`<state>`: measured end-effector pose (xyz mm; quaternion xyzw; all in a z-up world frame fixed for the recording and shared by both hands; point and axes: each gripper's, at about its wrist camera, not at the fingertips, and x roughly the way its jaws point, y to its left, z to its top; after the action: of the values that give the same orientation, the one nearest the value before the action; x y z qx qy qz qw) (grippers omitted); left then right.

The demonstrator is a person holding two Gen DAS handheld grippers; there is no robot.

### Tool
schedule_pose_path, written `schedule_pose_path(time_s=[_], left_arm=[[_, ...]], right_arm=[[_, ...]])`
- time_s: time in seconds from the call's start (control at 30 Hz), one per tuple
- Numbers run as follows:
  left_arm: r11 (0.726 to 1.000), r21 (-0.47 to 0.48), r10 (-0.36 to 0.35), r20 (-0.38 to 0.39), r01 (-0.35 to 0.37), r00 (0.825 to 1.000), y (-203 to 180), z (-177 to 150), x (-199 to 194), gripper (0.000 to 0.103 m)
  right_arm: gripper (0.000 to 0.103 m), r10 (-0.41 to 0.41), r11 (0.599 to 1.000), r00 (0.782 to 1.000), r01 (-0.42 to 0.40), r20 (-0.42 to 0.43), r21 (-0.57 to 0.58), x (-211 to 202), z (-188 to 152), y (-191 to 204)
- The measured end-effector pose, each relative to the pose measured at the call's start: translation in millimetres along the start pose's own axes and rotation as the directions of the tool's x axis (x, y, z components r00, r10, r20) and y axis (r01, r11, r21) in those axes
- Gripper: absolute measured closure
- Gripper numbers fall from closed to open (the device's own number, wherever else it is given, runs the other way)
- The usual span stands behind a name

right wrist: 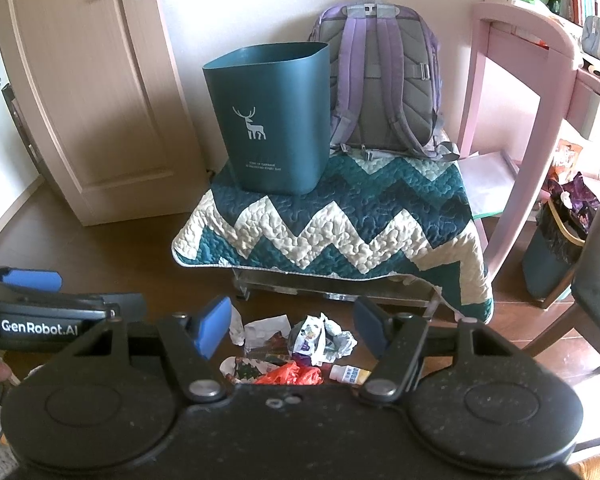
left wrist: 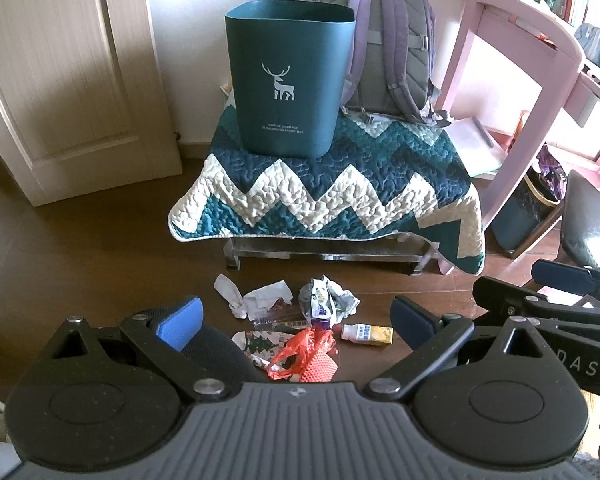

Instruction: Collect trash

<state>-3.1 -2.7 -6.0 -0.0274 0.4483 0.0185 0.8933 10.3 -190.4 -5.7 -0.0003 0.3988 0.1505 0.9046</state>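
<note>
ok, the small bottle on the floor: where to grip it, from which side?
Across the middle of the bottle, coming straight down. It lies flat on its side, white cap end toward the orange bag, so its long sides give the fingers flat contact. The far end is free of the pile; both grippers are open.

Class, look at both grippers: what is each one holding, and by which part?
Nothing. The left gripper and right gripper are both open and empty above the trash.

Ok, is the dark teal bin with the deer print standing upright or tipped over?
Upright. The dark teal plastic bin stands on its base on the zigzag quilted blanket, open rim facing up. Whether anything is inside cannot be seen.
</note>
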Motion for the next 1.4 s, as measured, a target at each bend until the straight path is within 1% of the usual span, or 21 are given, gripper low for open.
schedule_pose_path(time_s=[0.7,0.87,1.0,1.23,1.4], left_arm=[[1.000,-0.004,-0.007,0.005,0.007,1.000,-3,7,-6,0.002],[1.000,-0.006,-0.017,0.015,0.017,1.000,-8,13,-11,0.002],[1.000,-0.011,-0.023,0.030,0.024,0.999,-1,13,-19,0.002],[0.998,-0.028,-0.048,0.043,0.050,0.998,5,6,-11,0.002],[0.997,-0.052,-0.059,0.027,0.060,0.998,12,8,5,0.002]], right_arm=[[0.036,-0.006,1.000,1.000,0.006,0.007,-0.006,-4,-2,2],[0.036,-0.017,1.000,1.000,0.017,0.015,-0.011,-7,3,2],[0.036,-0.026,1.000,0.999,0.026,0.020,-0.018,-11,4,6],[0.036,-0.052,0.998,0.998,0.053,0.019,-0.037,-10,1,13],[0.036,-0.051,0.997,0.999,0.051,0.003,-0.053,3,3,13]])
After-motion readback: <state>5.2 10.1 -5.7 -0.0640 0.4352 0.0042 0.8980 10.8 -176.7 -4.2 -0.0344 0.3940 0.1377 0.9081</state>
